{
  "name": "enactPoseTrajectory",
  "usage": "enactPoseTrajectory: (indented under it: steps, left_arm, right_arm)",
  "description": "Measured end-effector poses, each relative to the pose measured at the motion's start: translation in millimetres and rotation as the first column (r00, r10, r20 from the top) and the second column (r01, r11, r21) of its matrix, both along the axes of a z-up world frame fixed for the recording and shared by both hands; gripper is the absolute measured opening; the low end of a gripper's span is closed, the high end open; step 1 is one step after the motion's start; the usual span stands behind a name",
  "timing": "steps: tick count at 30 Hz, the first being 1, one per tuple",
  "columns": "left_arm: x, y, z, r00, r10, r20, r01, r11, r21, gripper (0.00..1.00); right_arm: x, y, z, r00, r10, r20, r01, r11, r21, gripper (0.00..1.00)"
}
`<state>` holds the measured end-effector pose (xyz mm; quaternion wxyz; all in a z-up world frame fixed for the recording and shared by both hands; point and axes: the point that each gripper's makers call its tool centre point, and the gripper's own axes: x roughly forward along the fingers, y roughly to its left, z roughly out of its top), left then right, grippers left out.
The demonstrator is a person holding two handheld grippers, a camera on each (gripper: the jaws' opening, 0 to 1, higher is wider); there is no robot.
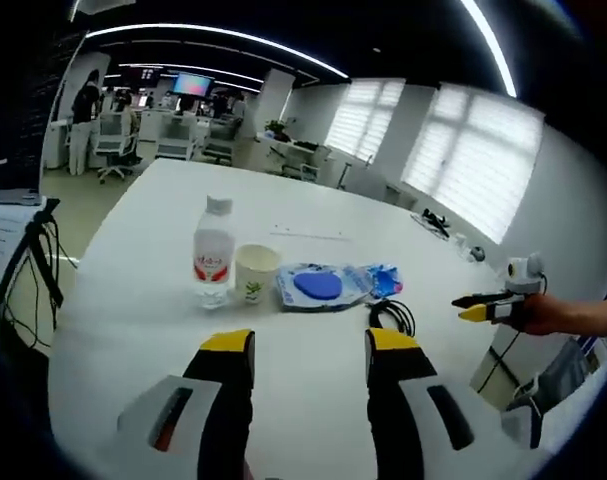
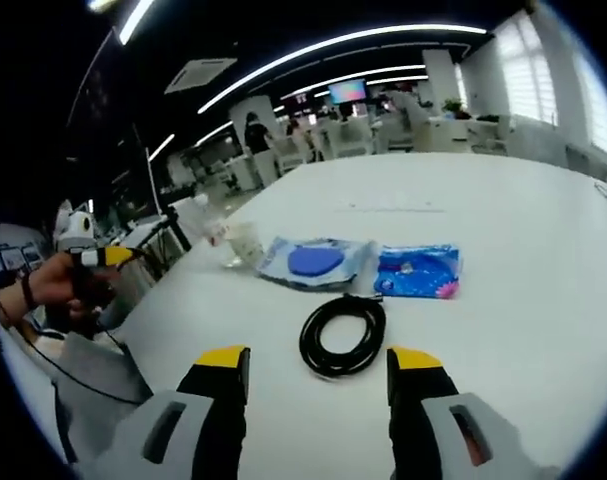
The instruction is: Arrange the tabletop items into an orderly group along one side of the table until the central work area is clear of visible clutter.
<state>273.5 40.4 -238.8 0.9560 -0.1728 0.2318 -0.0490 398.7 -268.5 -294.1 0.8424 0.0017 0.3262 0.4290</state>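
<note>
A row of items lies on the white table [image 1: 313, 210]. It holds a clear water bottle [image 1: 213, 255] with a red label, a paper cup [image 1: 255, 272], a clear bag holding a blue disc [image 1: 318, 287], a blue packet [image 1: 383, 280] and a coiled black cable [image 1: 391, 317]. My left gripper [image 1: 310, 345] is open over bare table, short of the cup. A hand brings the right gripper [image 1: 483, 305] in from the right. In the right gripper view, my right gripper [image 2: 318, 360] stands open just short of the cable [image 2: 343, 335]. Beyond it are the packet [image 2: 416, 270], bag [image 2: 313, 262], cup [image 2: 245, 243] and bottle [image 2: 205, 218]. The left gripper [image 2: 108, 257] shows at left.
Wide bare tabletop [image 2: 503, 200] stretches beyond the items. A stand with hanging cables [image 1: 33, 260] is off the table's left edge. Office desks, chairs and a standing person [image 1: 83, 120] are far behind. Windows [image 1: 463, 150] line the right wall.
</note>
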Motion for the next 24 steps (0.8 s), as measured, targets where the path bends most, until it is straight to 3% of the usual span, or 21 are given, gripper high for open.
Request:
enactPoseTrajectory:
  steps: [7,24]
  left_arm:
    - [-9.5,17.7,8.2,0.999,0.035,0.022,-0.036,0.999,0.011,0.49]
    - [-18.5,22.0,11.2,0.998,0.052,0.029,-0.052,0.999,-0.002,0.53]
  right_arm:
    - [-11.6,9.0,10.7,1.0,0.014,0.003,-0.014,1.0,0.019,0.61]
    - [-20.6,21.1,9.5,1.0,0.012,0.003,-0.012,1.0,0.017,0.63]
